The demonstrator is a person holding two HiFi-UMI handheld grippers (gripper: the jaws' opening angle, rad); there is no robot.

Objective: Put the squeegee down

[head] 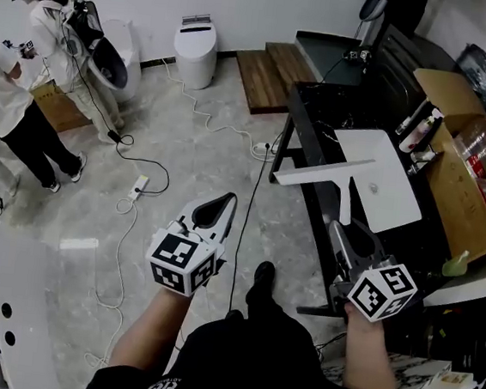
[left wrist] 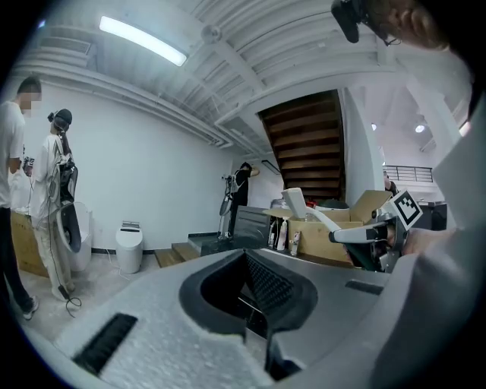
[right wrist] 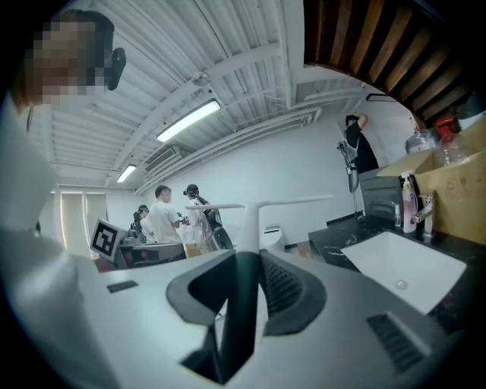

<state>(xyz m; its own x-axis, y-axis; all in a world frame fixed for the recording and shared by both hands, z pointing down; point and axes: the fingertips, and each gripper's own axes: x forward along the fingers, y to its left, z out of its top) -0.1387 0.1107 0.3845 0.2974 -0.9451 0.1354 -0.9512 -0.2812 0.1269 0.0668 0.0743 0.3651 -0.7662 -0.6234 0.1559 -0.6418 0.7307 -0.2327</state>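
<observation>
White squeegee (head: 325, 171) is gripped by its handle in the right gripper (head: 344, 232), whose jaws are closed on it. Its blade sits over the edge of the black counter (head: 318, 118), beside a white sink (head: 393, 205). The left gripper (head: 221, 206) has its jaws together and holds nothing.

1. White sink (head: 385, 196): sits on the black desk (head: 316, 119).
2. Open cardboard box (head: 458, 203): stands at the desk's right end, with bottles (head: 415, 130) just beside it.
3. White toilet (head: 195, 48): stands by the far wall, left of the wooden steps (head: 264, 75).
4. Power strip (head: 140, 185): lies on the floor among white cables.
5. Two people (head: 5, 113) in white tops: stand at the far left.
</observation>
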